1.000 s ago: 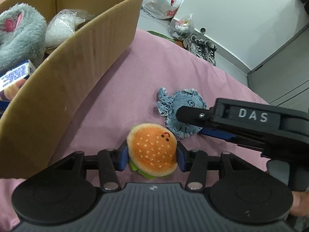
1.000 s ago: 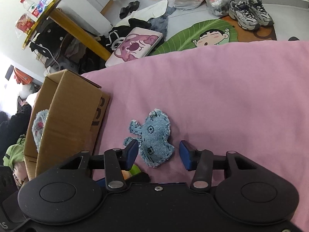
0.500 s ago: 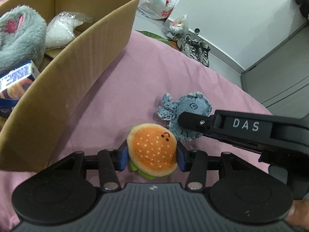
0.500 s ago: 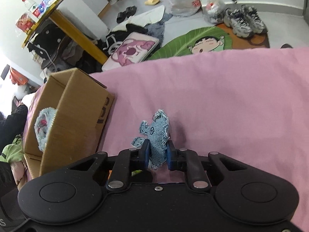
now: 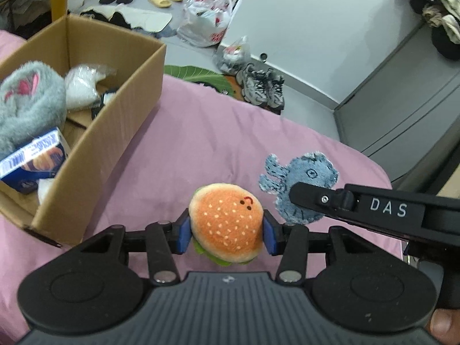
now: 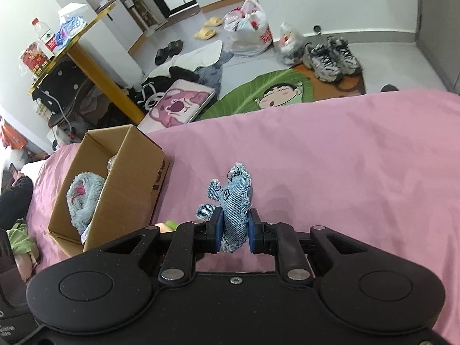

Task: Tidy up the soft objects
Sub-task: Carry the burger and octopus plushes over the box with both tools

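A: Where did the box (image 5: 95,132) lie from the two toys?

B: To the left. It sat open on the pink bed (image 5: 201,143), and the left gripper (image 5: 226,231) was the nearer one, just right of the box's near corner. The right gripper (image 6: 234,231) was further right, so it had more bed to cross.

A: And what did the left fingers (image 5: 184,231) have?

B: They were closed partway on the burger toy (image 5: 227,221), pressing its two sides, the bun facing up.

A: The right ones?

B: The right fingers (image 6: 217,230) were pinched nearly together on the denim elephant (image 6: 234,201), which stood on edge, its long side pointing away from the gripper. Both toys seemed clear of the bed.
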{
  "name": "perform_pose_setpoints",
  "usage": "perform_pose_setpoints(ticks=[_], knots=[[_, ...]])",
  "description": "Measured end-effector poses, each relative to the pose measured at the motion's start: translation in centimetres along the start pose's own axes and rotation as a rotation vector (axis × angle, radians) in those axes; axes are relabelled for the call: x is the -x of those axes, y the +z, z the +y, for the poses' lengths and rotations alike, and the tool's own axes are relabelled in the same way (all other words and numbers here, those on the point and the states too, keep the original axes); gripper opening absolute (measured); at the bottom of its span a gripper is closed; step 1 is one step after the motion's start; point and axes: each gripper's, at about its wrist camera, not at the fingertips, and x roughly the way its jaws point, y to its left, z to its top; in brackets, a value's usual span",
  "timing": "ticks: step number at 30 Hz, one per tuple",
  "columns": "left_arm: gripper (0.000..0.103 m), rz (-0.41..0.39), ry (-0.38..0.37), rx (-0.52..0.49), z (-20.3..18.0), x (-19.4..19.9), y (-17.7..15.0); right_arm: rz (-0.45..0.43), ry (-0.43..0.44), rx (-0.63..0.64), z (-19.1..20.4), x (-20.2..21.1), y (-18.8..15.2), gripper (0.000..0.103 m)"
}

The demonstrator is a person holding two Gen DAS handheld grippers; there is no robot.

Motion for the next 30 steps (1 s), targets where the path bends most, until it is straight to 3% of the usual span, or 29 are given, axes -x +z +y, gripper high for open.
perform_pose_setpoints(ticks=[12, 30], knots=[[0.048, -0.072, -0.056, -0.062, -1.1, 5.5, 0.6, -0.053, -0.068, 0.009, 2.2, 4.5, -0.6, 0.018], [0.048, -0.149, -0.103, -0.205, 0.0, 11.6, 3.7, -0.117, -0.086, 0.05, 6.8, 7.9, -0.4, 0.018]])
